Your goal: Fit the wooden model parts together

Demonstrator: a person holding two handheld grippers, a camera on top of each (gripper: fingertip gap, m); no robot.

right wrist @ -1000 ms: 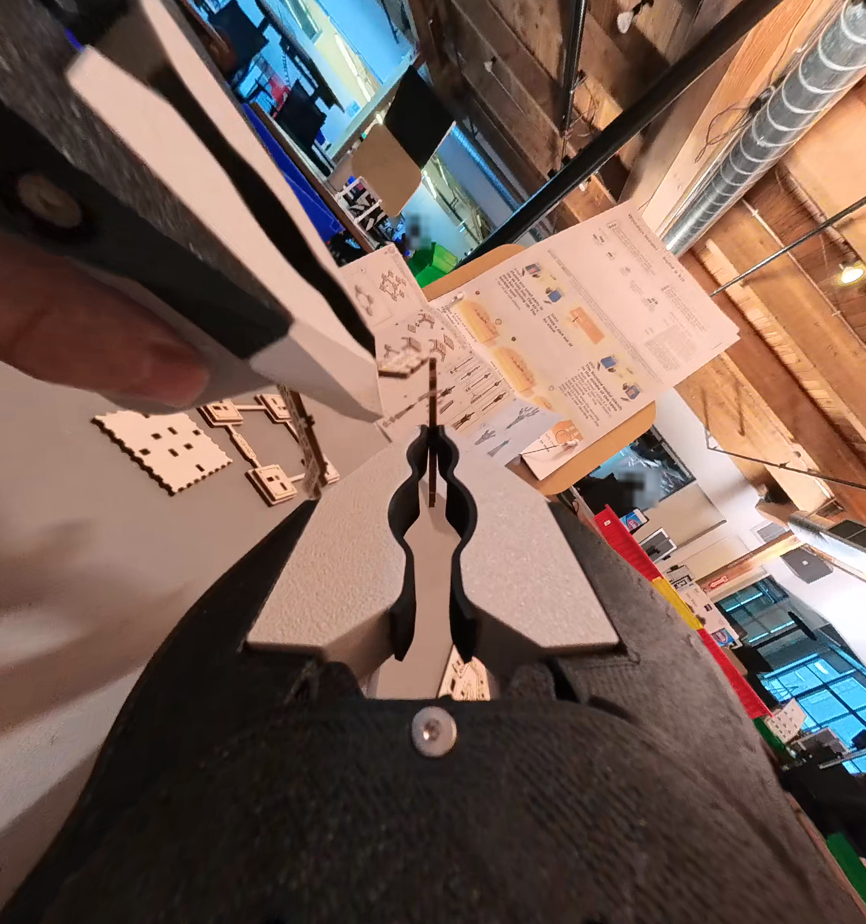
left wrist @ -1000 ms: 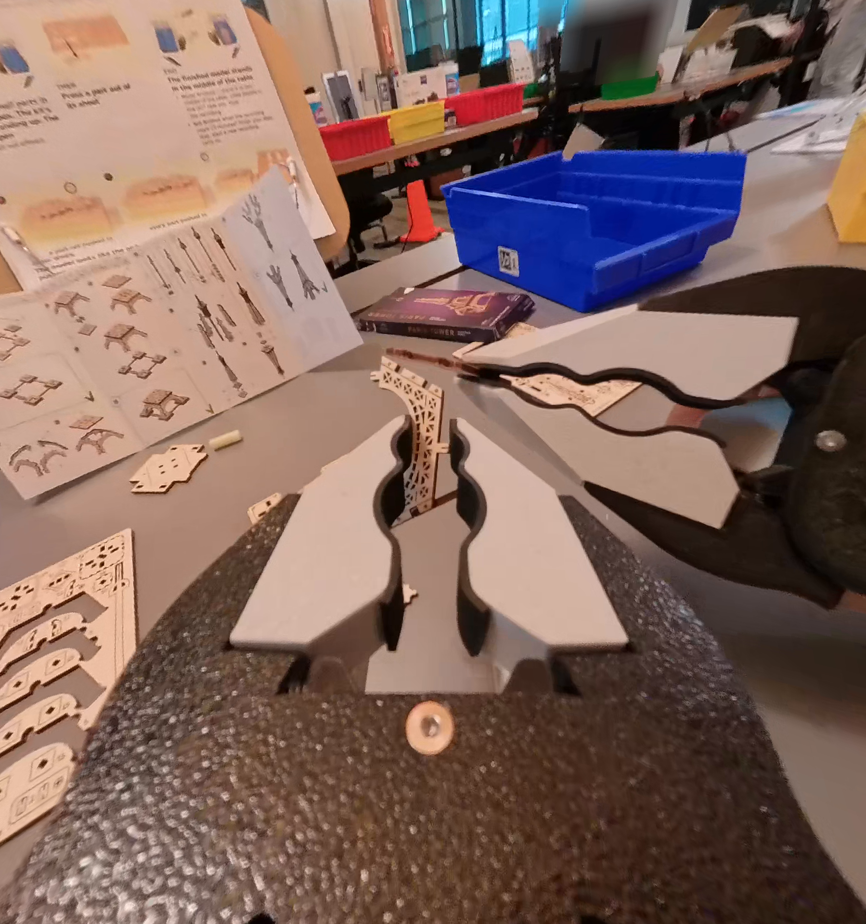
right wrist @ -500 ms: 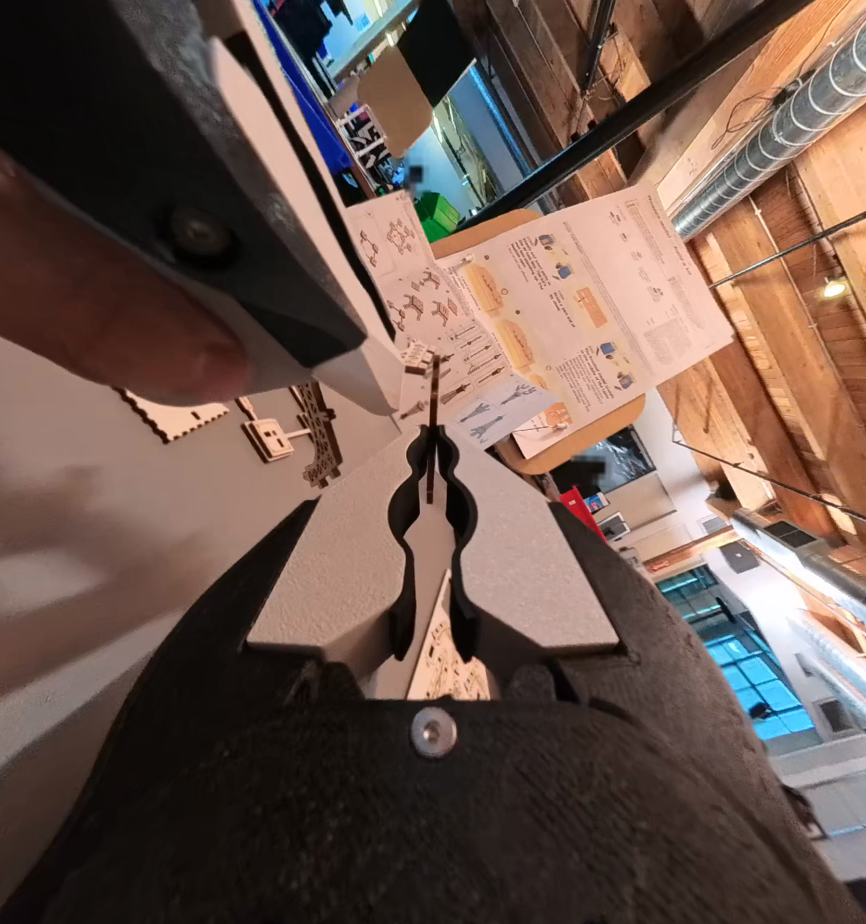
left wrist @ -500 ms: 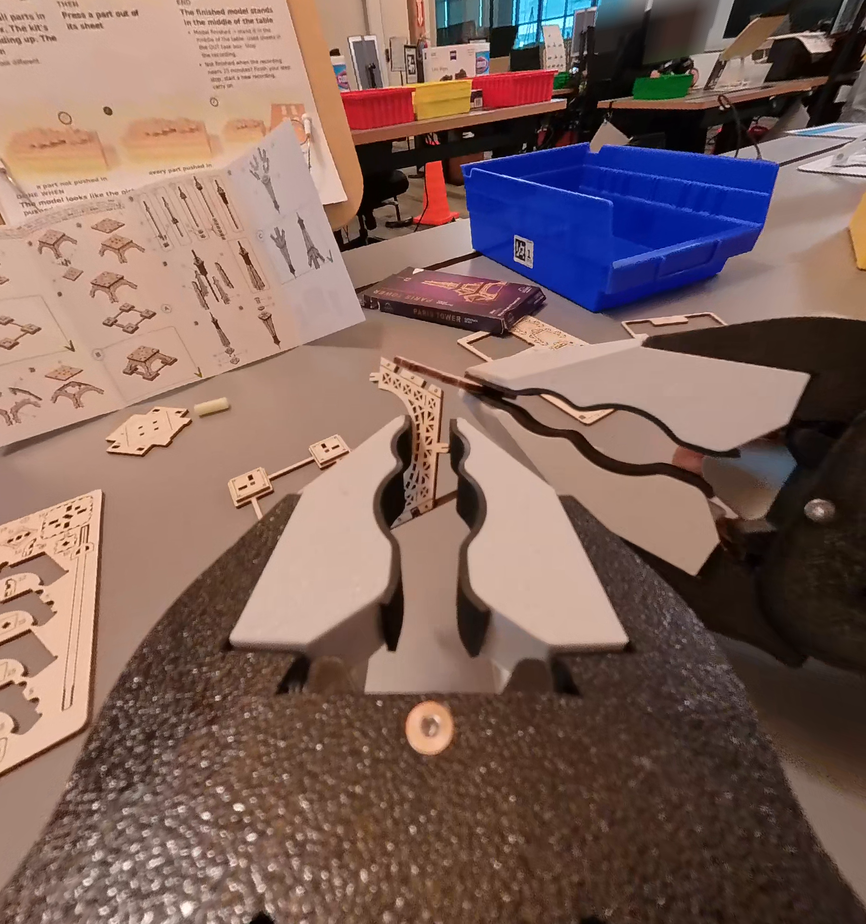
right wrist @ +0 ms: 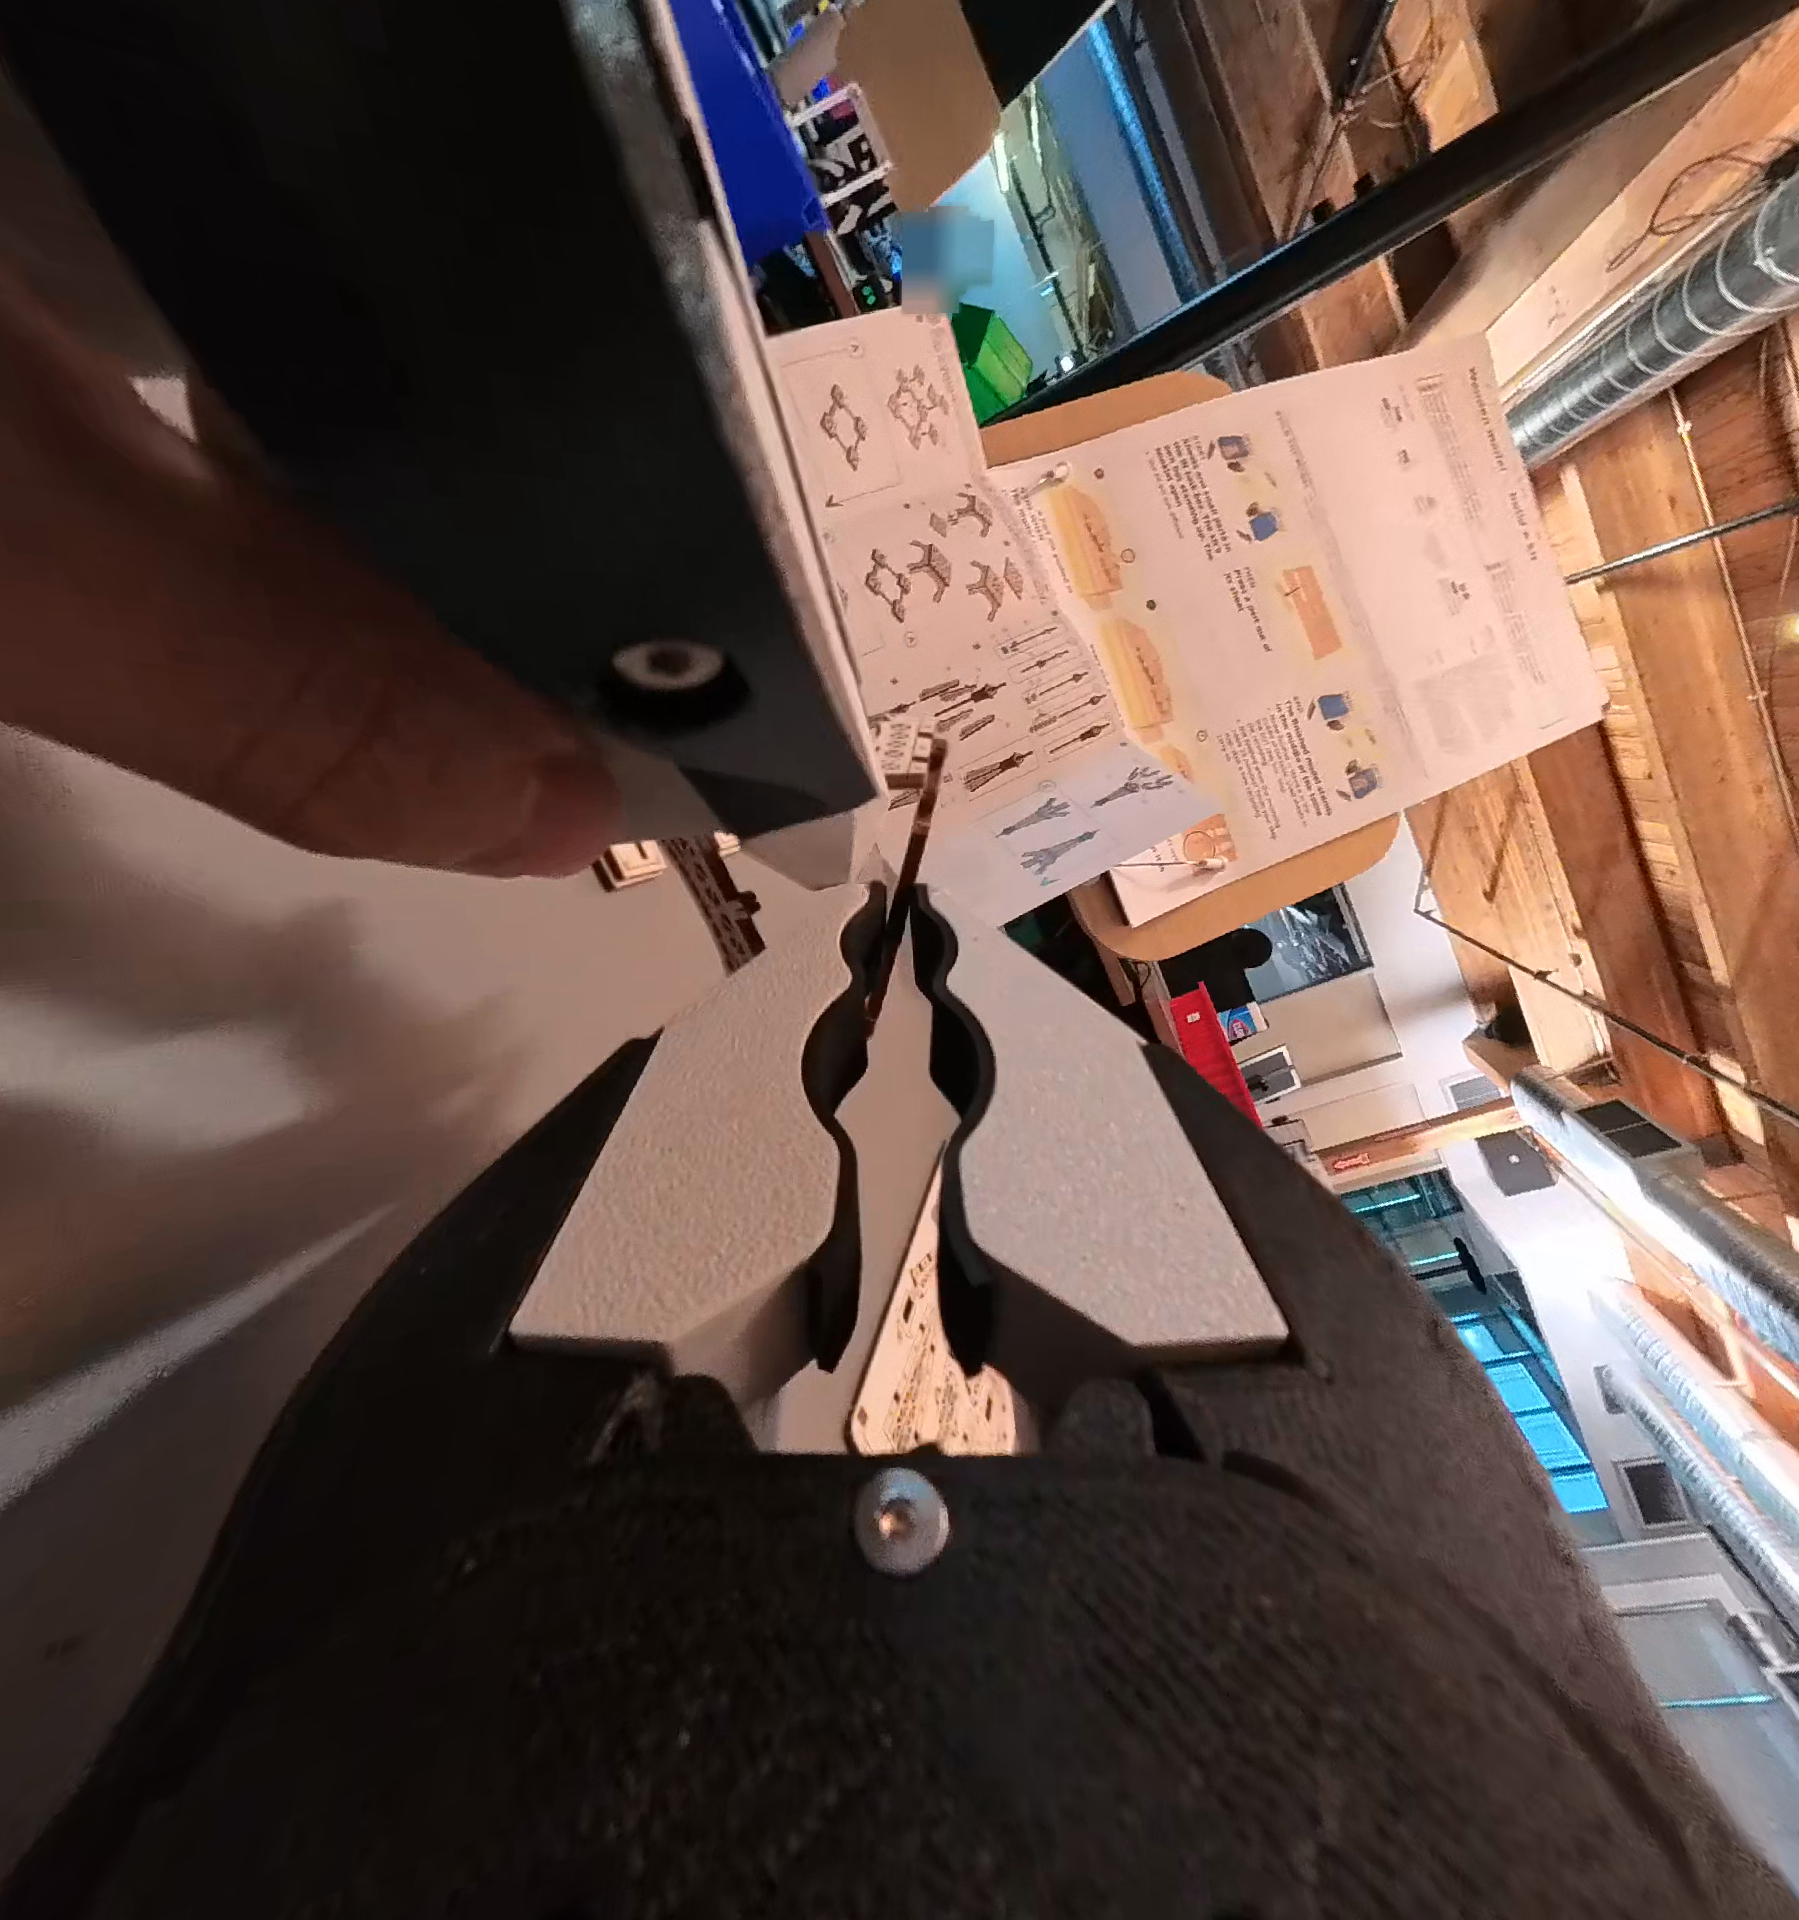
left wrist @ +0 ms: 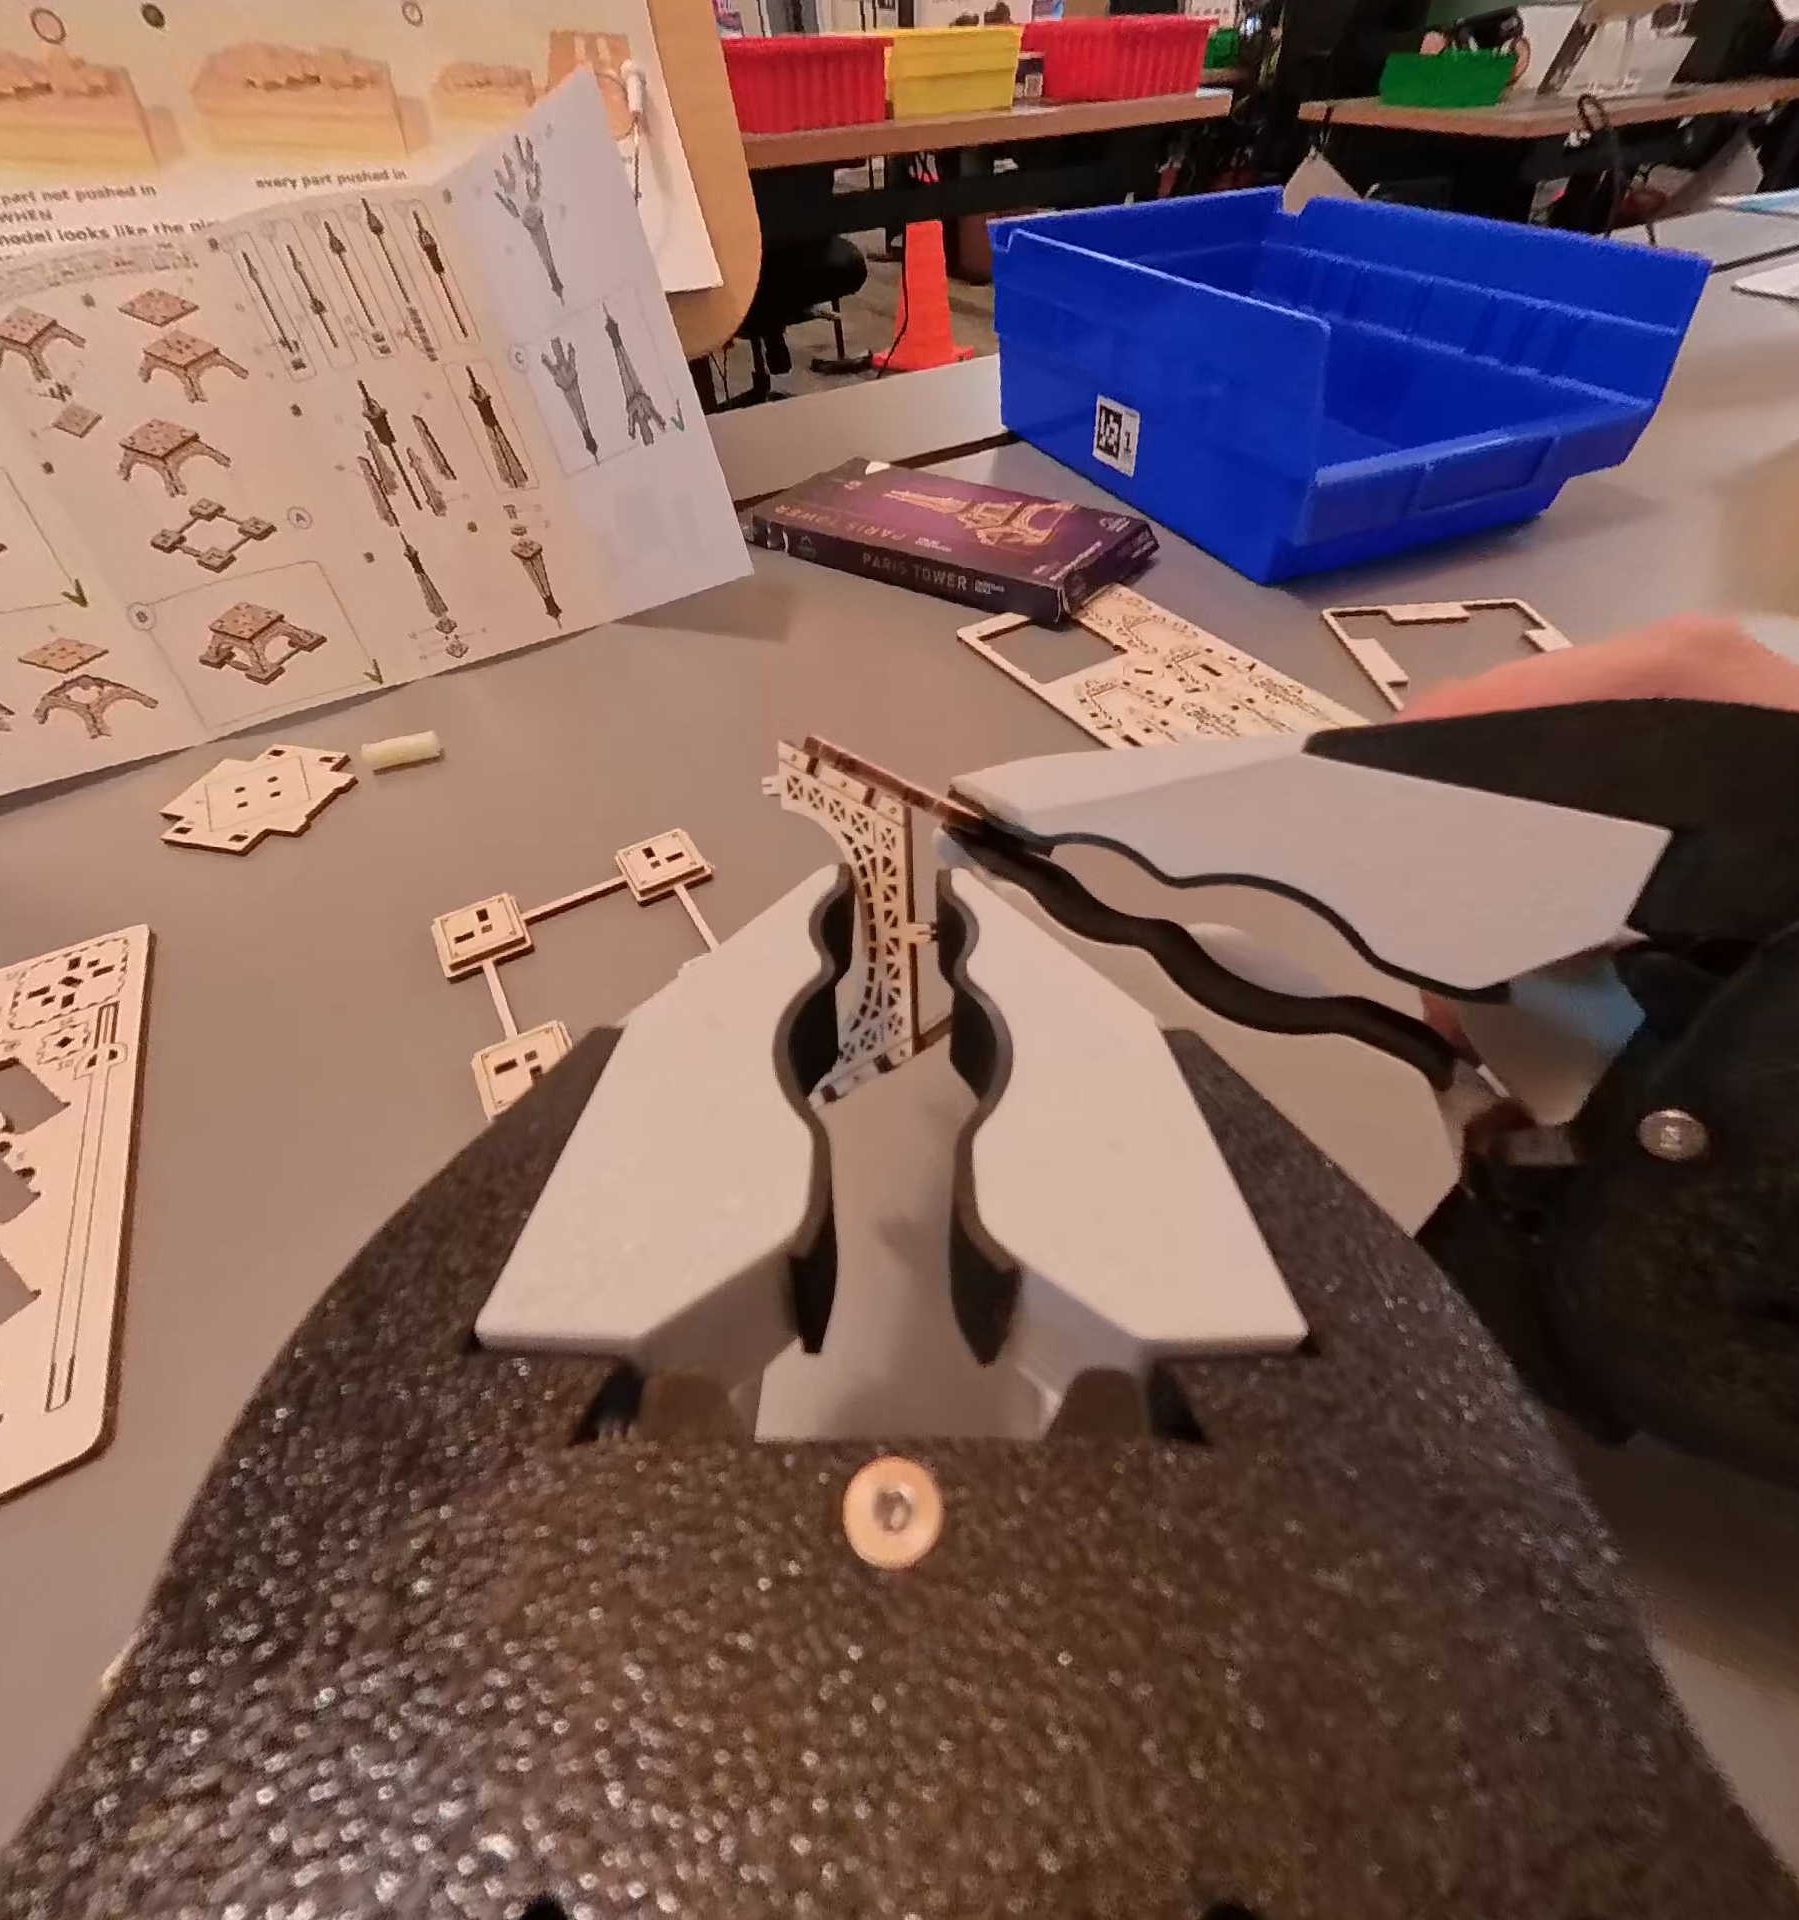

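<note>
Alignment matters most: the pale laser-cut lattice tower leg (left wrist: 879, 935) is pinched upright in the left claw (left wrist: 887, 914), above the grey bench (left wrist: 562, 707). The thin dark-edged wooden strip (left wrist: 874, 774), nipped in the right claw (right wrist: 900, 914), meets its top, so it's best eased in square w/ light pressure, no twisting.

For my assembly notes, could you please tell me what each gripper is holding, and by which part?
The left gripper holds a pale curved lattice wooden tower leg by its middle; the right gripper pinches a thin dark-edged wooden strip by its near end.
</note>
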